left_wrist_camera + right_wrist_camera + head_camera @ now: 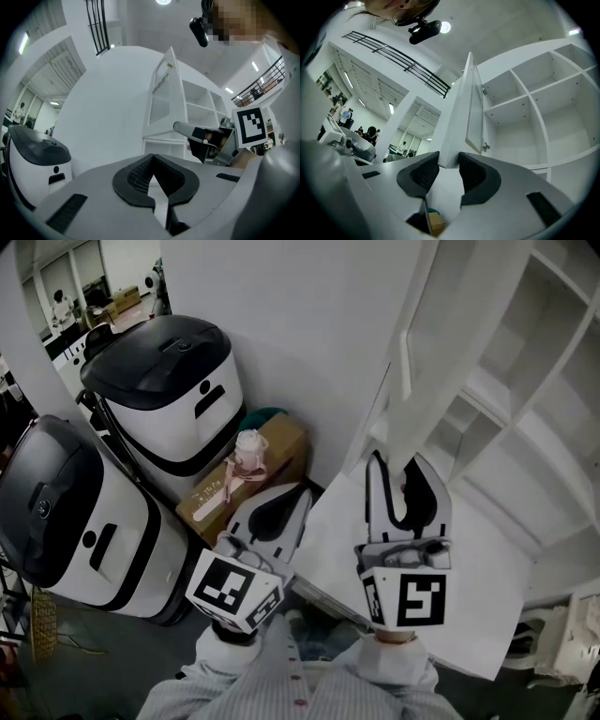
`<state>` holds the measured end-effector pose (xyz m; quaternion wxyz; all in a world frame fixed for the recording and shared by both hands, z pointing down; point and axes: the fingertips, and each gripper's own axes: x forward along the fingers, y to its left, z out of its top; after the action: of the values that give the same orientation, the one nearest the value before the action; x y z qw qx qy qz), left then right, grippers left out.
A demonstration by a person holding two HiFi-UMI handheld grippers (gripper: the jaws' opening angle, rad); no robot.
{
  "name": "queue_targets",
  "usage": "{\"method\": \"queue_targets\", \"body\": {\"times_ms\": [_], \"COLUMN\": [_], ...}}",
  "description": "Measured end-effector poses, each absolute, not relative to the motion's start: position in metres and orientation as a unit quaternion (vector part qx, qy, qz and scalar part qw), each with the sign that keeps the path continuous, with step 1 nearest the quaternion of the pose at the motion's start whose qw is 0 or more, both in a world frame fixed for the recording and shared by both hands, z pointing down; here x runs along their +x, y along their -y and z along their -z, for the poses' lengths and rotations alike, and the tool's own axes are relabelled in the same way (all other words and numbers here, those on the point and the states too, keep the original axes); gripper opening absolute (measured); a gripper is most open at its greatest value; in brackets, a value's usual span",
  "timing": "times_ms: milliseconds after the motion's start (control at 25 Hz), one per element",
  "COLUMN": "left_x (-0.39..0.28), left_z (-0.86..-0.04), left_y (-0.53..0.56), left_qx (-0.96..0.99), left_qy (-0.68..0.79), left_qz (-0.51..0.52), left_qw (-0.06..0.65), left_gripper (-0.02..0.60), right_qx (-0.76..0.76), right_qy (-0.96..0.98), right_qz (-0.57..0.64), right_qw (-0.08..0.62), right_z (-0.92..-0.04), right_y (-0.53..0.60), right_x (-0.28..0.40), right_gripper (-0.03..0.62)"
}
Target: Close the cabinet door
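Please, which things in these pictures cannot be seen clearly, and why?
Cardboard box, head view: label print too small to read.
Cabinet door, right gripper view: part of its edge hidden between the jaws of the right gripper.
Cabinet, head view: right side cut off by the picture edge.

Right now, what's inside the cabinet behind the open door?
Only bare white shelves show in the cabinet, nothing on them. The door, standing edge-on, hides a strip at the hinge side.
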<state>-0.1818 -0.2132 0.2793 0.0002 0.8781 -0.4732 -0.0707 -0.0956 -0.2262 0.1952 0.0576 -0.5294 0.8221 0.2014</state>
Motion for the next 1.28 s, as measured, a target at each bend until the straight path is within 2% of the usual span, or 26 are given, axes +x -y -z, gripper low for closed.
{"method": "queue_targets", "body": {"times_ms": [280,800,1280], "left_x": [-0.165,-0.113,-0.055], "left_z": [-0.282,-0.286,-0.292], "left_y": [0.216,0.225,0.240], "left_qx": [0.887,0.903,0.905], "left_qy": [0.457,0.427,0.424], "left_qz": [0.065,0.054,0.046], "left_qw": [0.003,0.004,0.009], "left_gripper": [0.010,0.009,0.009], "right_qx": [-0.539,-0.579,-0.551], "right_qy": [-0.817,-0.795,-0.818], "right_qz": [-0.192,-0.158,-0.115], "right_qw": [0.064,0.088,0.121], "right_z": [-0.196,-0.199,-0.201], "right_y": [0.222,0.231,0.253], "right_x": [-0.076,0.005,0.066], "right_gripper": [0.120,0.076,0.075]}}
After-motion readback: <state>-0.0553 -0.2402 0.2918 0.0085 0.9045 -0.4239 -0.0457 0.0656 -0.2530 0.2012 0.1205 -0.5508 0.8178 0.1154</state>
